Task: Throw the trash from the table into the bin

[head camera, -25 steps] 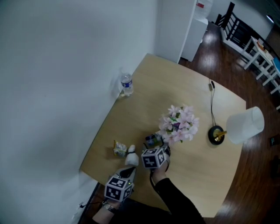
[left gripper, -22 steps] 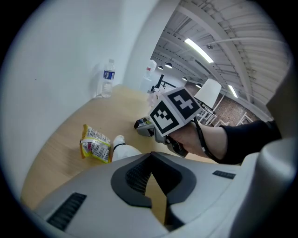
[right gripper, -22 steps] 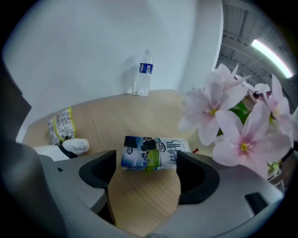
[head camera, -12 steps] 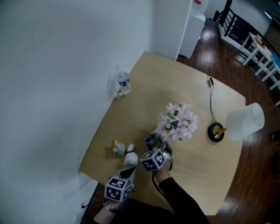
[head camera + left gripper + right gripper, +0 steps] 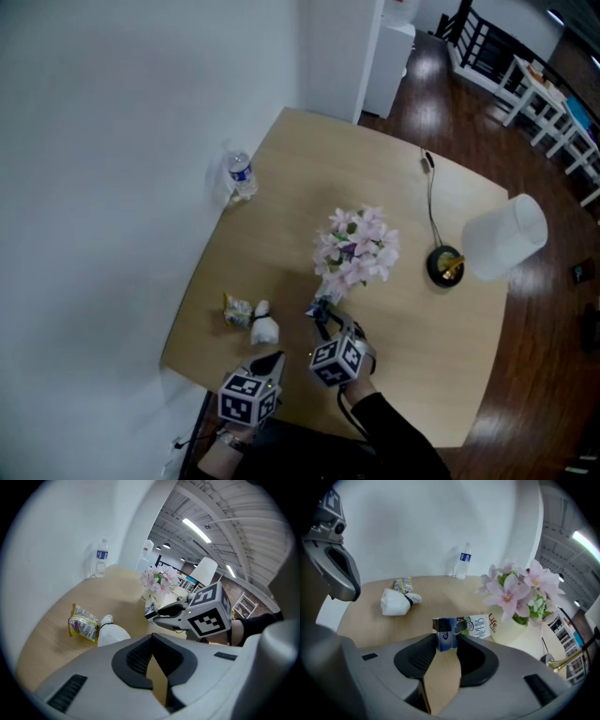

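A small blue-and-white drink carton (image 5: 461, 629) is gripped at one end by the fingers (image 5: 423, 656) of the right gripper (image 5: 446, 641), which have just been closing on it. The carton is held just beside a cream pot of pink flowers (image 5: 356, 246) on the pale wooden surface (image 5: 309, 178). The left gripper (image 5: 151, 638) is held at the surface's near edge, its fingers brought together at the tips with nothing between them. A white knotted plastic bag (image 5: 265, 328) and a yellow snack wrapper (image 5: 236, 309) are seen lying side by side near the wall-side edge. A clear water bottle (image 5: 241, 175) is stood upright by the wall.
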`<act>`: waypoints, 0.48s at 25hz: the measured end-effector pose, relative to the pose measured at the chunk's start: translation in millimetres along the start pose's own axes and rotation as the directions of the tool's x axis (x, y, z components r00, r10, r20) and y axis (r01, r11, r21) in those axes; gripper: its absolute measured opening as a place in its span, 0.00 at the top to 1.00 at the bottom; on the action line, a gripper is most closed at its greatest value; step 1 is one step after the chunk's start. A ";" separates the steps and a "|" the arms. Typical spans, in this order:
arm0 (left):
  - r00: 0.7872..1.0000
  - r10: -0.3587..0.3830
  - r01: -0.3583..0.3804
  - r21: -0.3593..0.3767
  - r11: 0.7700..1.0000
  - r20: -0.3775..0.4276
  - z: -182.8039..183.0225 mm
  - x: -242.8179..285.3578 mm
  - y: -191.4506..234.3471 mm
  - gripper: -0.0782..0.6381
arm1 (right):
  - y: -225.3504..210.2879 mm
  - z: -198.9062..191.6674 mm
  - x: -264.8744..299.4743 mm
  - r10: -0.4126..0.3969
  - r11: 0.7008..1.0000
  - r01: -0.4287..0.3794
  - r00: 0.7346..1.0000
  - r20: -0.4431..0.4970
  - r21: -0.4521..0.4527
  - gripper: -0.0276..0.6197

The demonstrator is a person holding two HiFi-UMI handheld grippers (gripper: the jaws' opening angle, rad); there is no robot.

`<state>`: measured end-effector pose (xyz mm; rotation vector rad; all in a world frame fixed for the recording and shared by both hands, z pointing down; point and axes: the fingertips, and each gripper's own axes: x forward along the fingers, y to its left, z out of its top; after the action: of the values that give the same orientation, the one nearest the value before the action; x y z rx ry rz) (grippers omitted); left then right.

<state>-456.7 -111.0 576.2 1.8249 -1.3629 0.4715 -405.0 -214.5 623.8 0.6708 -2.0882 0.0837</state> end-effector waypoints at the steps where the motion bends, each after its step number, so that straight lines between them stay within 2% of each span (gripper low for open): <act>1: 1.000 -0.004 0.004 0.007 1.000 -0.001 -0.3 0.6 -4.1 0.89 | -0.4 -3.0 -6.4 0.006 1.000 -0.007 1.000 0.007 0.013 0.73; 7: 0.999 -0.034 0.035 0.061 0.997 -0.013 -3.1 10.6 -36.7 0.89 | -7.2 -30.5 -44.8 0.001 0.998 -0.003 0.999 0.037 0.058 0.77; 12: 0.997 -0.071 0.075 0.119 0.990 -0.035 -5.9 23.3 -81.0 0.89 | -22.6 -63.3 -84.2 -0.037 0.995 0.032 0.998 0.056 0.097 0.78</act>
<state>-372.9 -112.5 565.9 1.9502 -1.2658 0.5518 -309.5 -178.2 589.7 0.7751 -2.1380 0.1472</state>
